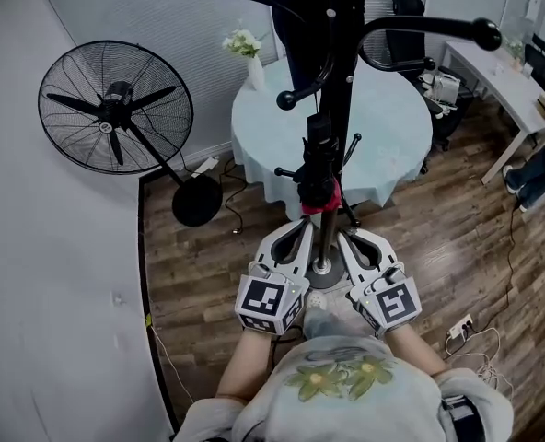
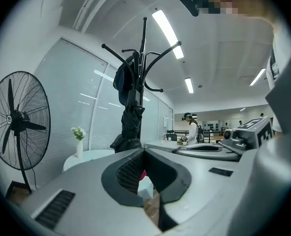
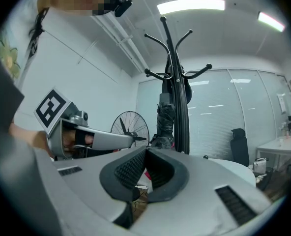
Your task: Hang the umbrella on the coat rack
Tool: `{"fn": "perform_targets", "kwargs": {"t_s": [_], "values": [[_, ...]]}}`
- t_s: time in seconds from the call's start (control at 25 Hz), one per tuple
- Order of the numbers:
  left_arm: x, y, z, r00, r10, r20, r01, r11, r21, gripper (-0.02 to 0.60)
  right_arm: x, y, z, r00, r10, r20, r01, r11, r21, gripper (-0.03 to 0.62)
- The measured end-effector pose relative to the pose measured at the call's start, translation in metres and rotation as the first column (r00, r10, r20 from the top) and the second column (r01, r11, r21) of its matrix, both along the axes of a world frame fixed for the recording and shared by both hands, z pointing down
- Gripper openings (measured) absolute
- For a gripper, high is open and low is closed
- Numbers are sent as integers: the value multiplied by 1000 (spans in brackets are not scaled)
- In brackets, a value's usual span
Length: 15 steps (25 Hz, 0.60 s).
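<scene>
Black folded umbrella (image 1: 317,159) hangs against the black coat rack (image 1: 342,53) pole. Left tool (image 1: 305,230) and right tool (image 1: 344,239) are both pressed together and empty, just below it. Hanging looks done; next, back both away without snagging.

Coat rack (image 1: 341,81) top cut off by upper edge; base (image 1: 323,273) mostly hid; far-rt person (image 1: 537,175) cropped.

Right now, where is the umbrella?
In the head view's middle, the black umbrella is upright against the coat rack pole, in front of the round table.

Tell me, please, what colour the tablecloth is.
The tablecloth is pale mint green, clearest in the head view.
</scene>
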<state>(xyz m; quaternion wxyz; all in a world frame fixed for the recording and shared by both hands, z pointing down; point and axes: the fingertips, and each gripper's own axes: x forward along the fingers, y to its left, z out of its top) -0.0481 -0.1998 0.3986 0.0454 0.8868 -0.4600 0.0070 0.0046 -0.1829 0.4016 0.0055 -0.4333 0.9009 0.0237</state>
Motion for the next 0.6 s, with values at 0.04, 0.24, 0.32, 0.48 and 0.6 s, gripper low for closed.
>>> {"fn": "perform_targets", "kwargs": {"t_s": [0.04, 0.24, 0.32, 0.48, 0.6], "values": [[1, 3, 2, 1000, -2, 1, 2, 1000, -5, 2, 1, 2, 1, 1000, 0, 0, 0, 1000, -3, 3], [2, 13, 10, 1000, -12, -4, 12, 1000, -27, 2, 5, 10, 4, 1000, -5, 2, 5, 1000, -15, 3], [3, 17, 13, 1000, -10, -12, 10, 999, -37, 2, 8, 14, 5, 1000, -6, -10, 6, 1000, -21, 3], [7, 25, 16, 1000, -6, -8, 6, 999, -43, 2, 12, 21, 8, 1000, -10, -18, 10, 1000, -26, 2], [10, 30, 16, 1000, -3, -3, 3, 999, -39, 2, 12, 26, 6, 1000, -18, -7, 18, 1000, -18, 3]]}}
